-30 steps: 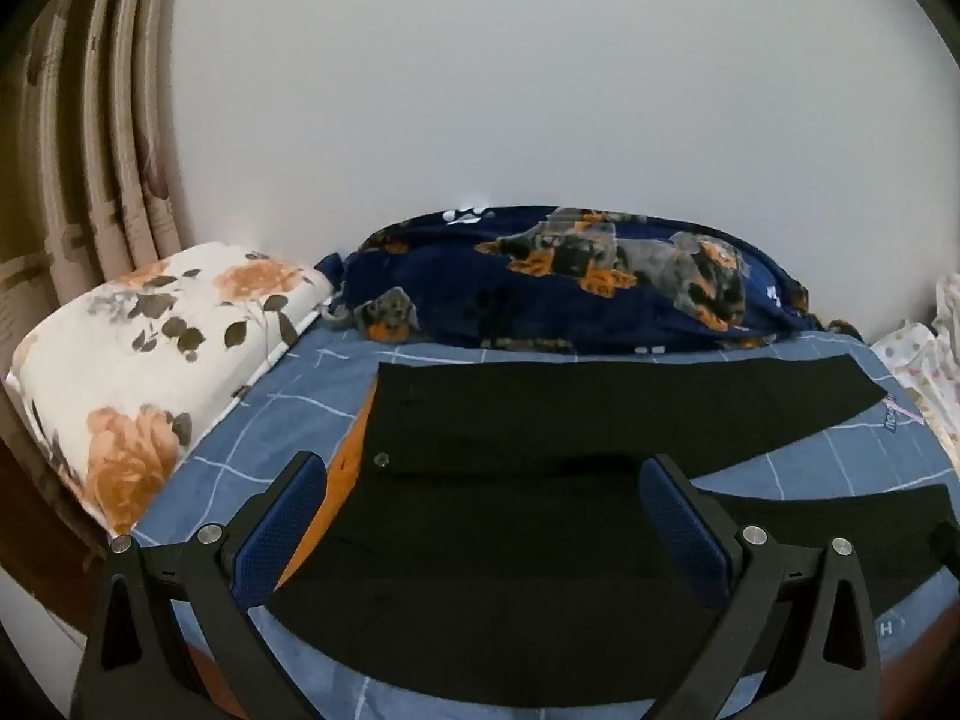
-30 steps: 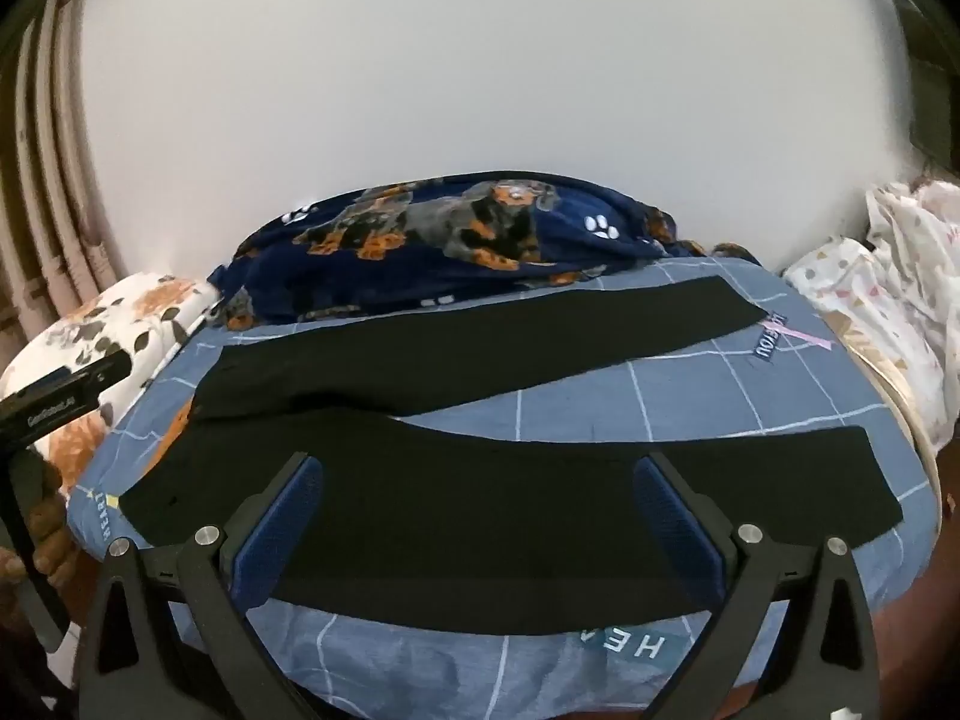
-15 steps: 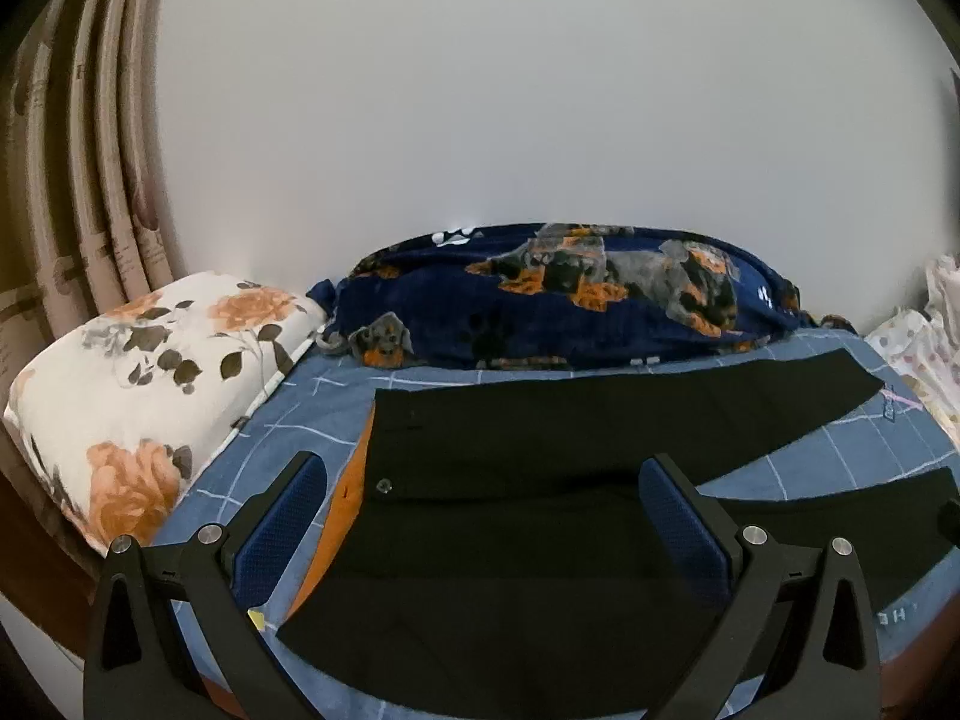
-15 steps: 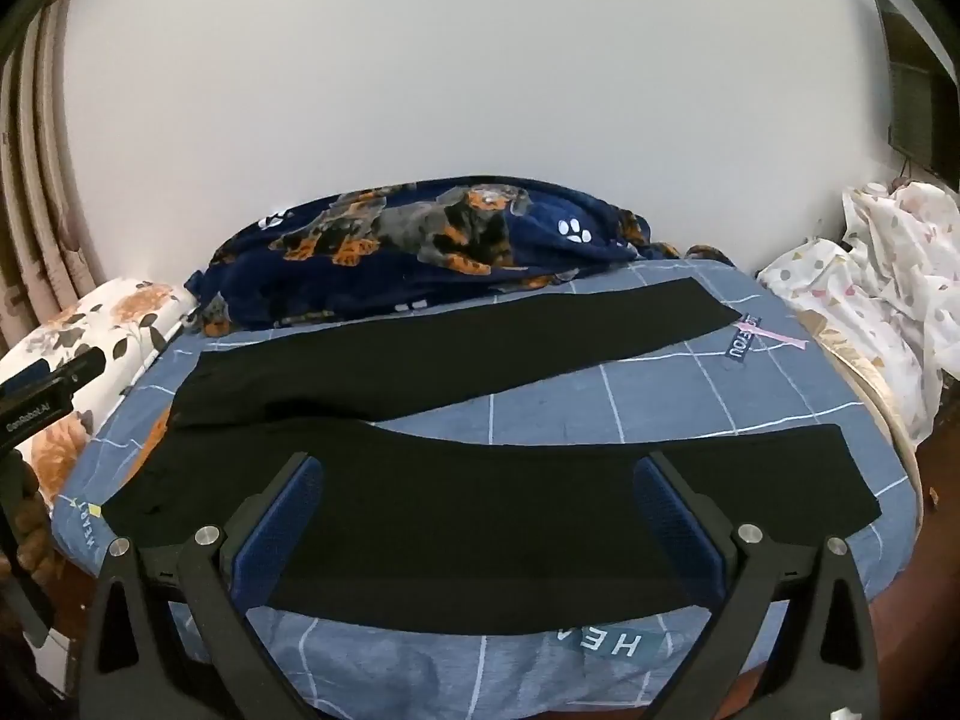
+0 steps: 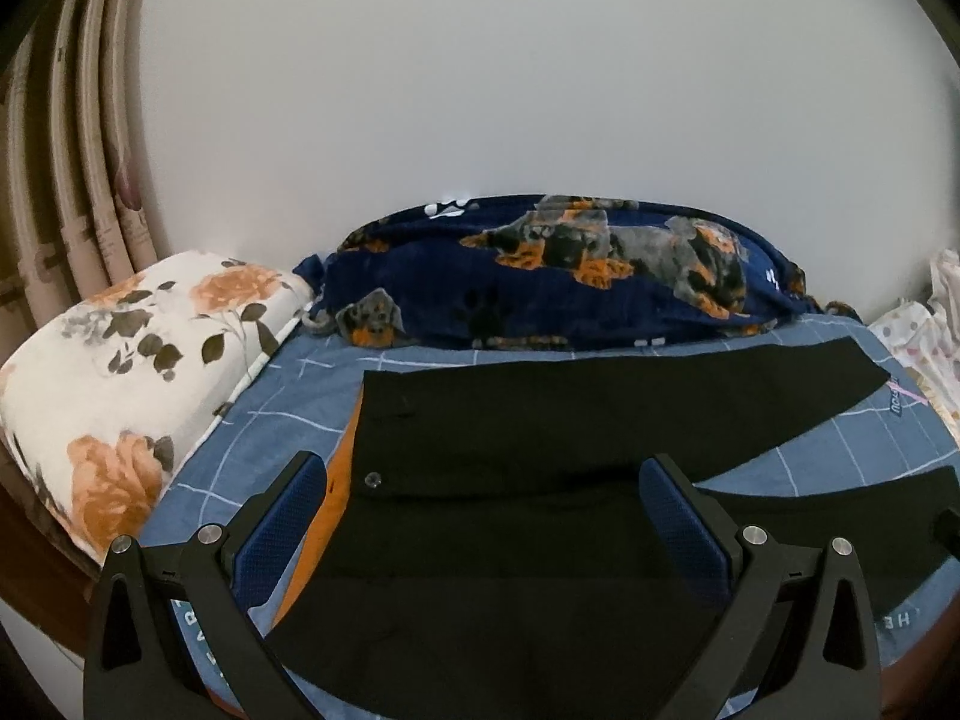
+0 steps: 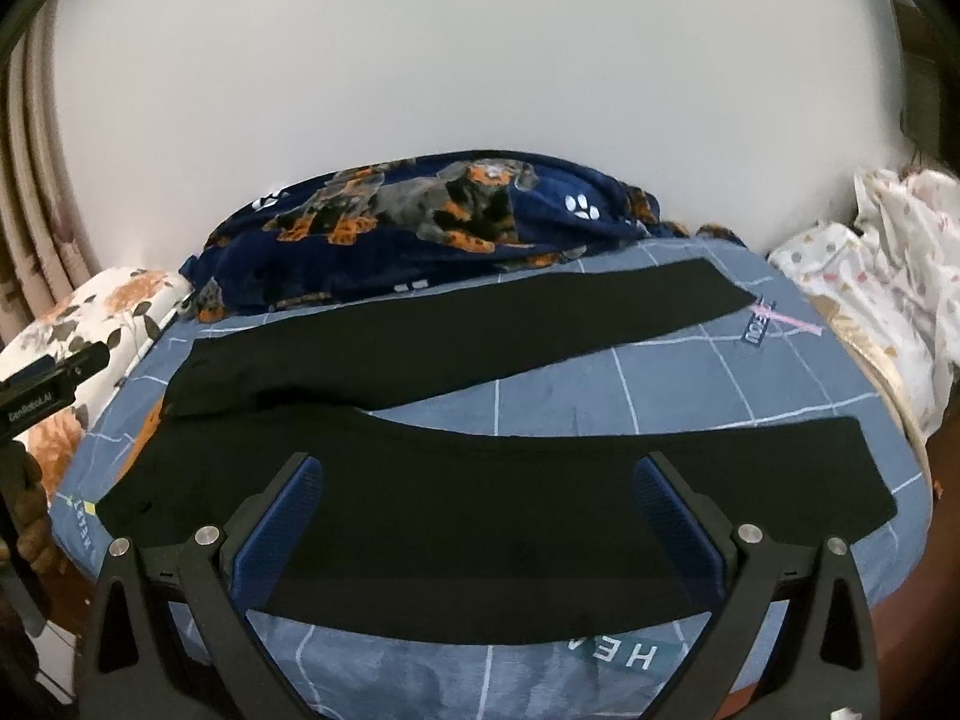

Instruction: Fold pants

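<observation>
Black pants (image 5: 510,438) lie flat on the blue checked bed sheet (image 5: 288,396), waistband at the left with a small button (image 5: 373,479), legs spread apart to the right. In the right wrist view the pants (image 6: 480,498) show both legs, the far leg (image 6: 540,324) angled away from the near one. My left gripper (image 5: 480,516) is open and empty, held above the waist end. My right gripper (image 6: 474,516) is open and empty, held above the middle of the near leg.
A floral pillow (image 5: 120,372) lies at the left, a navy dog-print blanket (image 5: 570,276) along the wall behind. White patterned bedding (image 6: 888,276) is heaped at the right. Curtains (image 5: 66,168) hang at the left. The left gripper's handle (image 6: 42,396) shows at the right view's left edge.
Both grippers have pulled back and risen a little, so the bed sits lower and farther in both views. The pants have not moved. Both stay open.
</observation>
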A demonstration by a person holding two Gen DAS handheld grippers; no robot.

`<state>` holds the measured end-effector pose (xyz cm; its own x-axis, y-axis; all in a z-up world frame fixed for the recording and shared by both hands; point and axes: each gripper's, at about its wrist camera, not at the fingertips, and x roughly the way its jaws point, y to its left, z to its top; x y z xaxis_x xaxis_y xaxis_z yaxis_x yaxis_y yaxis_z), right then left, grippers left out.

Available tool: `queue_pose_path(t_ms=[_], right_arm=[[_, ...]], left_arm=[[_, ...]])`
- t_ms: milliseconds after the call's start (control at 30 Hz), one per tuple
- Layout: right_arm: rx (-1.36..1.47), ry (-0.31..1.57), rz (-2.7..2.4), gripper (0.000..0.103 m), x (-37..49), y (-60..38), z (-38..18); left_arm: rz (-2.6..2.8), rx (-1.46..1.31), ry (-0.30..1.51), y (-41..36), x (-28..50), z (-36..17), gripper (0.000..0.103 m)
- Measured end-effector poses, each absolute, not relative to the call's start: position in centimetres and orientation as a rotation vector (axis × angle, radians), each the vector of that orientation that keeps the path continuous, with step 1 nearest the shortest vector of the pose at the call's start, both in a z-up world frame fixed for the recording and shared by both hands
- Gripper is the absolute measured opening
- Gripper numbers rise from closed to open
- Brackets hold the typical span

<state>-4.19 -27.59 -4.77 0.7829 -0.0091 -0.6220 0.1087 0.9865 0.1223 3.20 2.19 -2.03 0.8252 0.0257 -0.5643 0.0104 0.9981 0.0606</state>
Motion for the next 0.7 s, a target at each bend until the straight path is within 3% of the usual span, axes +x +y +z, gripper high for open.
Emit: queue_pose_path(t_ms=[367, 633, 700], right_arm=[[0.138, 0.719, -0.059, 0.103, -2.8, -27.1, -6.1], [0.132, 0.772, -0.049, 0.103, -1.4, -26.5, -7.6], [0.136, 0.786, -0.048, 0.103, -0.9, -26.4, -8.0]], left_arm=[[-0.133, 0.129, 0.681, 3.3, 6.1, -5.5, 0.102], [-0.257, 0.087, 0.723, 10.2, 11.4, -7.9, 0.099], [-0.22, 0.125, 0.723, 11.9, 13.8, -8.4, 0.094]])
